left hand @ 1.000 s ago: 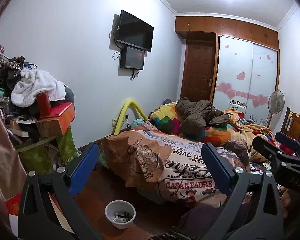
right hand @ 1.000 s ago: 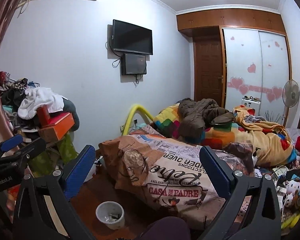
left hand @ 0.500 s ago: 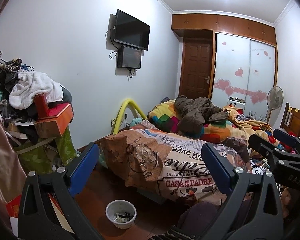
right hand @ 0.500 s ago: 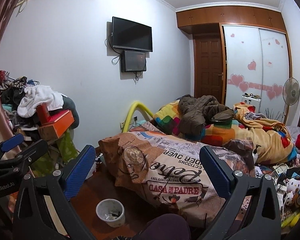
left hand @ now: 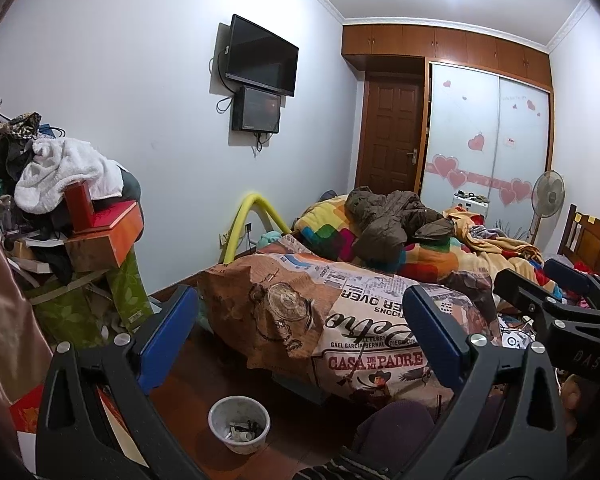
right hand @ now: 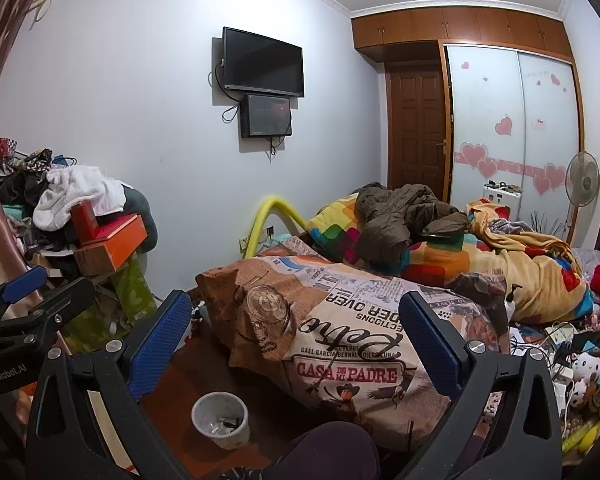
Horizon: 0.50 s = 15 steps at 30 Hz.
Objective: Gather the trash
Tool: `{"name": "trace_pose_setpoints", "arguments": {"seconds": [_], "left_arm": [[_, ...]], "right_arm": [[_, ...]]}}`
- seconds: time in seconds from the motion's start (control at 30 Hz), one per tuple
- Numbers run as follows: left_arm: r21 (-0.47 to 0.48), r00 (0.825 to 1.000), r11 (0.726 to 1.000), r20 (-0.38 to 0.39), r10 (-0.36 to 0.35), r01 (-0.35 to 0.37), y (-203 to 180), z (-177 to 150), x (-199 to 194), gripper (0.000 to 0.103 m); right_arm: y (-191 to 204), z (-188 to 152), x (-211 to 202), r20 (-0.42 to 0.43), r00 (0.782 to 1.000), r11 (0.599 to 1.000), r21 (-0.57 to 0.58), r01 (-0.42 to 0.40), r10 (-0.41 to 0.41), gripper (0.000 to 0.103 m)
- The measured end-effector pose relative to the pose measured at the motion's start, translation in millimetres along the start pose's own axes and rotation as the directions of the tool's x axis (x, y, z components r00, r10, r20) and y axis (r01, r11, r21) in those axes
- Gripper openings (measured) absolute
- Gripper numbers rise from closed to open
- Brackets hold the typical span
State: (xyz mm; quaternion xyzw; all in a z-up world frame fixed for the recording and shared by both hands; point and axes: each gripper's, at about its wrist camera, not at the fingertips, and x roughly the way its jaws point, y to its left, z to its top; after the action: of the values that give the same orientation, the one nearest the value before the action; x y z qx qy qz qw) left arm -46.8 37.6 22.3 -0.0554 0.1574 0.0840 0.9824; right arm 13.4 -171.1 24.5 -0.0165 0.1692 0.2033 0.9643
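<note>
Bedroom clutter, both grippers raised over floor beside bed. Left gripper [left hand: 300,344] fingers spread wide, nothing between. Right gripper [right hand: 296,340] likewise spread, empty. White trash bin [left hand: 239,424] on wooden floor, below and between left fingers (some scraps inside, kind unclear); same bin [right hand: 220,420] low, nearer right gripper's left finger. Printed bedcover [left hand: 352,332] straight ahead of both, just beyond bin. Pile of clothes and boxes [left hand: 68,216] off to left. Wall TV [right hand: 263,63] high ahead.
</note>
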Motion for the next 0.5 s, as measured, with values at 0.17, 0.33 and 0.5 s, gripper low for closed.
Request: {"name": "trace_pose_setpoints", "arguments": {"seconds": [0.17, 0.33, 0.5], "left_arm": [[0.000, 1.000, 1.000, -0.001, 0.000, 0.000, -1.4, -0.9, -0.4, 0.102], [-0.001, 1.000, 1.000, -0.003, -0.003, 0.003, -0.2, -1.1, 0.2, 0.102], [-0.007, 1.000, 1.000, -0.002, -0.009, 0.009, -0.5, -2.5, 1.4, 0.102]], "right_arm": [[-0.2, 0.6, 0.2, -0.003, 1.000, 1.000, 0.001, -0.004, 0.004, 0.103], [-0.4, 1.3, 0.3, -0.005, 1.000, 1.000, -0.001, -0.004, 0.004, 0.103], [-0.5, 1.3, 0.6, -0.006, 1.000, 1.000, 0.001, -0.007, 0.007, 0.103]]}}
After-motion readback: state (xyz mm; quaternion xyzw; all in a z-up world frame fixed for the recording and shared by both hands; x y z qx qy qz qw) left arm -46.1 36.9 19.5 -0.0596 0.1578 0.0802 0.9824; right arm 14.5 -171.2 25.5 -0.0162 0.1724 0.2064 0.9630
